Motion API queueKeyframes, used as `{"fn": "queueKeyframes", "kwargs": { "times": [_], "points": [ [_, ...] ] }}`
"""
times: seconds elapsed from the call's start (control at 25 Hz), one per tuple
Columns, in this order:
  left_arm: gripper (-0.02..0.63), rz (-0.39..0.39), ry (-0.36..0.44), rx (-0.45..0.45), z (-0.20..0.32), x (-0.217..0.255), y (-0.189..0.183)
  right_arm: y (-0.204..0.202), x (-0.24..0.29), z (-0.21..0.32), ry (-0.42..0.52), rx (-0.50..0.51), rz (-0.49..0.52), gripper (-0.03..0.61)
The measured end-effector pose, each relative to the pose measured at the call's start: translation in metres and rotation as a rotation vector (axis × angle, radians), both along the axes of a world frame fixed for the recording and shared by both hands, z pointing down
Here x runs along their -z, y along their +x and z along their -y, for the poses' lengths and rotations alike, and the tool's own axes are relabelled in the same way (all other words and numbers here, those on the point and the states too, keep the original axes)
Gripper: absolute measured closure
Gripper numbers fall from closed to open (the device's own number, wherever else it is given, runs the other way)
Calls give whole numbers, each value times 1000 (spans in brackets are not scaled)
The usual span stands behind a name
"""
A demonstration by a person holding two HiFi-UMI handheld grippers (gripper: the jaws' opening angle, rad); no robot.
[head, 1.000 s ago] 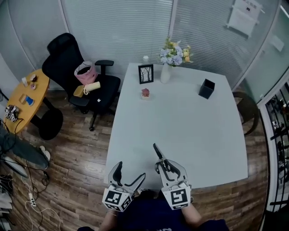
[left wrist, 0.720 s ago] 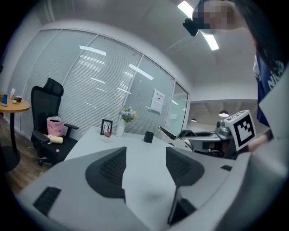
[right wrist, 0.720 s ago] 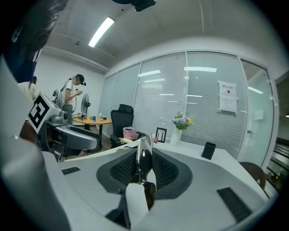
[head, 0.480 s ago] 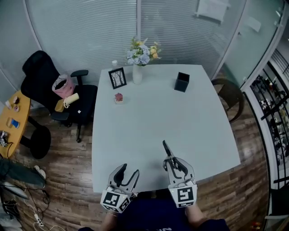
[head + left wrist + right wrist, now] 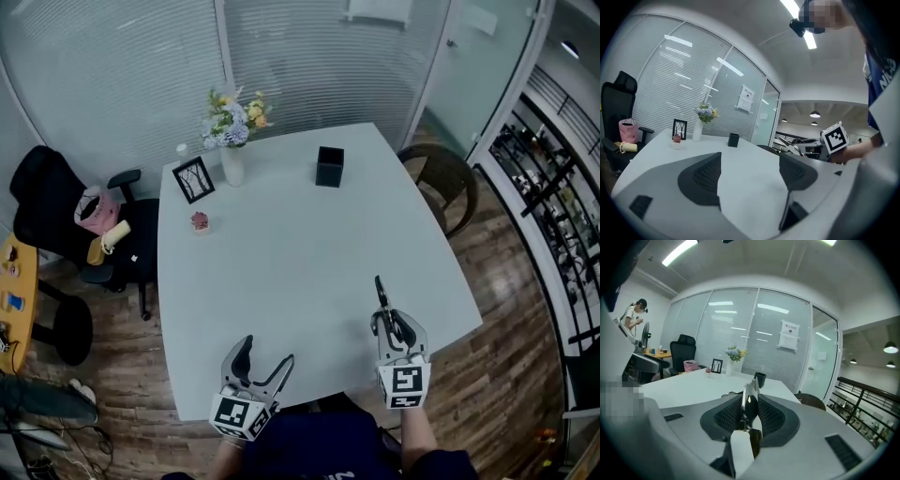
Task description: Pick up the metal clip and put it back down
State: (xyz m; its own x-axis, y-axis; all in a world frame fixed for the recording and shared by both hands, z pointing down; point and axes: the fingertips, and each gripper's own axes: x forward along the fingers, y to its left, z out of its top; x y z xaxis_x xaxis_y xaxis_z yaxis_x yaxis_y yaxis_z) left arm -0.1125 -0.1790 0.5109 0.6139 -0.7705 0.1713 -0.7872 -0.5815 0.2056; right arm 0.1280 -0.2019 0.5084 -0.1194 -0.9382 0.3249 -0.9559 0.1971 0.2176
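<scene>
The metal clip (image 5: 380, 292) is a thin dark and silvery piece that sticks out forward from my right gripper (image 5: 385, 314), which is shut on it over the front right part of the white table (image 5: 281, 262). In the right gripper view the clip (image 5: 749, 401) stands upright, pinched between the two black pads (image 5: 776, 418). My left gripper (image 5: 267, 352) hovers at the table's front edge, left of the right one. Its jaws are opening and nothing lies between them. In the left gripper view only bare tabletop (image 5: 750, 164) shows between the pads (image 5: 705, 176).
At the table's far side stand a black square pen holder (image 5: 329, 166), a white vase of flowers (image 5: 232, 141), a black picture frame (image 5: 193, 179) and a small pink ornament (image 5: 199, 221). A black office chair (image 5: 56, 220) stands left, a brown chair (image 5: 442, 183) right.
The head view has swung, so the table now sits further left. My left jaws narrowed and then spread again. The right gripper still holds the clip and now sits nearer the table's right front edge.
</scene>
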Motion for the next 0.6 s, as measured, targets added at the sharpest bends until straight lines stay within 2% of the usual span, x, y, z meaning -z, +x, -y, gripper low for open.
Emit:
{"fn": "queueKeyframes", "kwargs": {
  "times": [0.28,0.44,0.52,0.6],
  "points": [
    [238,24,-8,-21,14,-2,32,78,-41,21,-74,-99,-35,471],
    [238,45,1,-6,25,2,41,108,-63,39,-119,-135,-9,471],
    [238,51,5,13,31,5,43,119,-76,51,-140,-131,-34,471],
    [238,53,-2,37,33,6,45,128,-92,59,-176,-110,-102,471]
  ]
}}
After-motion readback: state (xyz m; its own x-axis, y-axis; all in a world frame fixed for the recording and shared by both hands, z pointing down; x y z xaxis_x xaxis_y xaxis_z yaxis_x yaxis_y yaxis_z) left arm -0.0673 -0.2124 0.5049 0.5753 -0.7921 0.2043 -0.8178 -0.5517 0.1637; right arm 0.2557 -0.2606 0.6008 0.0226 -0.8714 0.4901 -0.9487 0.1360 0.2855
